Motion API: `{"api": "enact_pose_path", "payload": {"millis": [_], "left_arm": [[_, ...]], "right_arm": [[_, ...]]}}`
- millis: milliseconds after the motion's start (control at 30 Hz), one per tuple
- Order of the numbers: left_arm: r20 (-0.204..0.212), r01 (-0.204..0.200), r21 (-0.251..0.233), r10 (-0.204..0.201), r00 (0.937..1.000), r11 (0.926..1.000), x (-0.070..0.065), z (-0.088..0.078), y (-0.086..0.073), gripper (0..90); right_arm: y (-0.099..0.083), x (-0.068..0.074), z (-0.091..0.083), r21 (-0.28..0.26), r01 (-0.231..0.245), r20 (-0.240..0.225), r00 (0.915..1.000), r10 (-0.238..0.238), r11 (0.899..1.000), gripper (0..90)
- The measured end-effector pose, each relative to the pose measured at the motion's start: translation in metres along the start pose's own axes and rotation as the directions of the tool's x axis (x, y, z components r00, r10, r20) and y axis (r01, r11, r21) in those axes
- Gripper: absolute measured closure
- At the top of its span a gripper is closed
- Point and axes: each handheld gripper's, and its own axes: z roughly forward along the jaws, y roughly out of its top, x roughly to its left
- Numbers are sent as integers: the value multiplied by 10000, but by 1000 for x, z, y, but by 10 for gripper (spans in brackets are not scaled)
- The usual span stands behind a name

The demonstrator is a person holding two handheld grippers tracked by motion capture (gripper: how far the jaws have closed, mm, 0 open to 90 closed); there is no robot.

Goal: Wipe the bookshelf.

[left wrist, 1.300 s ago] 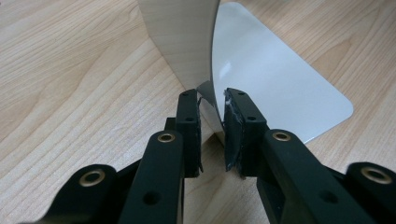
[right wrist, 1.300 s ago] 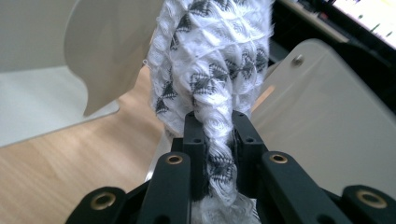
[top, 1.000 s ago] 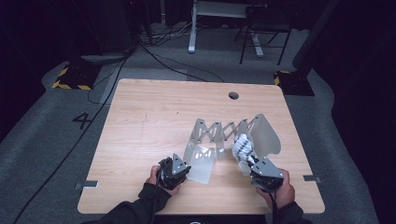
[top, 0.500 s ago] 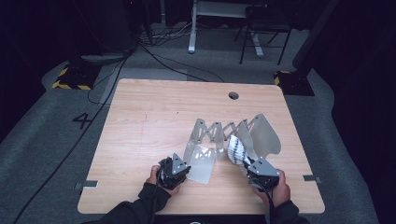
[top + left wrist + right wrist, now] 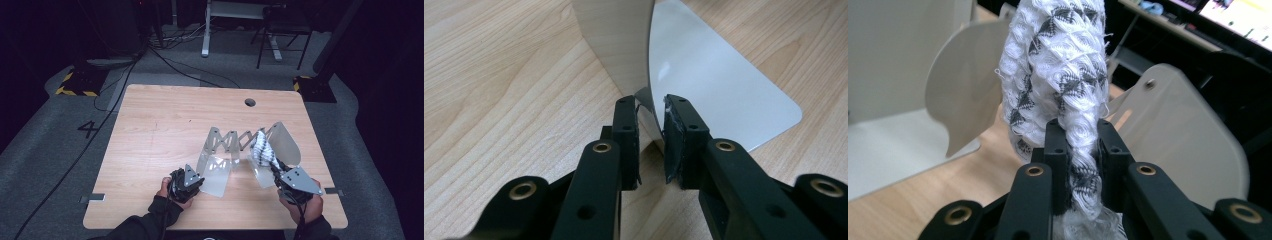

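The left gripper (image 5: pixel 651 135) pinches the near end plate of the folding rack (image 5: pixel 235 142), steadying it on the surface (image 5: pixel 160 130). The right gripper (image 5: pixel 1082 150), clamped on a knitted cloth (image 5: pixel 1058 65), holds it above the rack's far plates; next, probably lowering it between two plates.

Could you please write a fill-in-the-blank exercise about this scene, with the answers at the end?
1. The right claw is shut on a white and grey ____.
2. The left claw grips the edge of a thin metal ____ of the rack.
3. The rack stands on a ____ table.
4. Near the far edge of the table there is a round ____.

Missing words: cloth; plate; wooden; hole
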Motion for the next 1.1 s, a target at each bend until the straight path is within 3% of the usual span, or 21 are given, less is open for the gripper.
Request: {"api": "enact_pose_path", "payload": {"millis": [100,233,433,567,800,900,1100], "left_arm": [[-1,5,-1,-5,10000,10000,0,0,0,765],[-9,2,4,-2,10000,10000,0,0,0,765],[-3,2,9,-2,10000,10000,0,0,0,765],[-2,0,15,0,10000,10000,0,0,0,765],[1,1,18,-1,10000,10000,0,0,0,765],[2,-5,18,5,10000,10000,0,0,0,765],[9,-1,16,1,10000,10000,0,0,0,765]], "right_arm": [[3,-4,-6,-245,-100,198,9997,105,9996,789],[1,-1,-4,-92,3,112,9999,-2,10000,789],[-18,12,16,861,540,-320,9982,-514,9948,789],[-30,18,27,1520,535,-726,9964,-429,9869,789],[-48,21,45,2402,389,-1042,9945,-140,9699,789],[-48,23,45,2392,526,-1050,9941,-280,9695,789],[-33,22,31,1656,650,-693,9961,-542,9840,789]]}}
